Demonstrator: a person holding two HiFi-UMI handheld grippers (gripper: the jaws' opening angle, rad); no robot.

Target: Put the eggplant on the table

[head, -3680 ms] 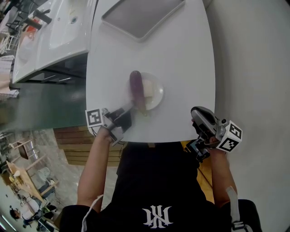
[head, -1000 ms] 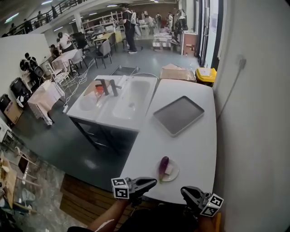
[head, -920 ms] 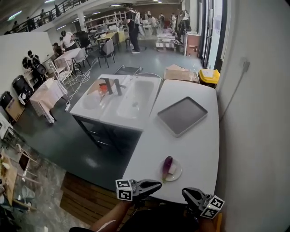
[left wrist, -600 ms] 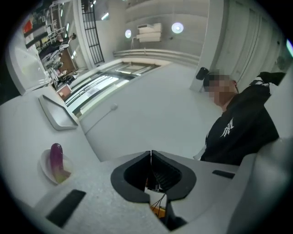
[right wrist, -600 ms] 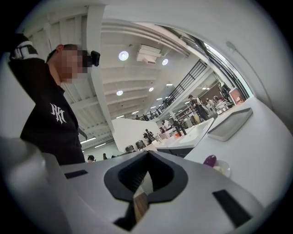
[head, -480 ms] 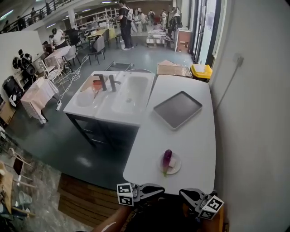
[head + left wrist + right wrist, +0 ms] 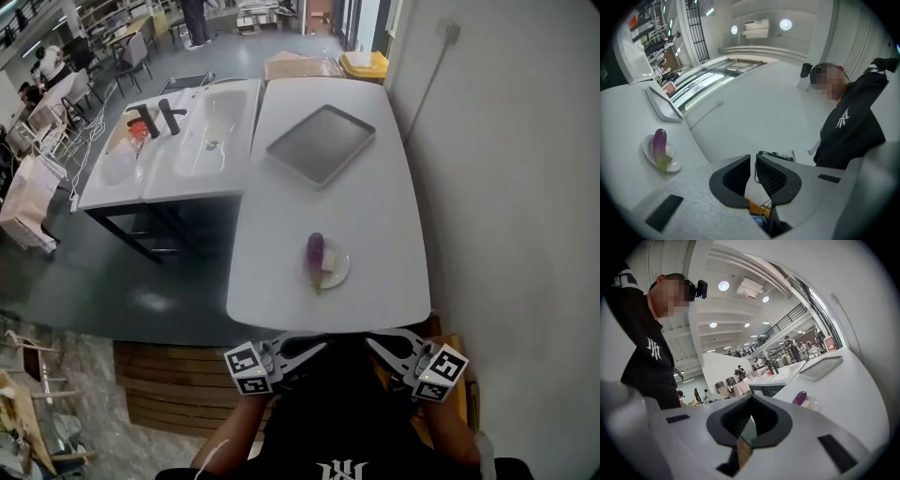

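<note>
White and round-cornered, the table (image 7: 375, 216) stands along a pale wall, with a sink unit (image 7: 202, 131) butted against its far left side and a grey tray (image 7: 322, 143) lying toward the far end. Nearer the person, a small plate (image 7: 337, 274) sits on the tabletop, and the eggplant (image 7: 316, 250) lies across it, purple with a green stem end, beside a pale chunk of something (too small to make out). Both tools are held back off the near edge, close to the person's black shirt, tips pointing toward each other. The left gripper (image 7: 753, 158) has its jaws pressed nearly together with only a sliver of gap and nothing between them. The right gripper (image 7: 751, 398) is likewise clenched, its jaws meeting at the tips on nothing. Both are well apart from the eggplant.
</note>
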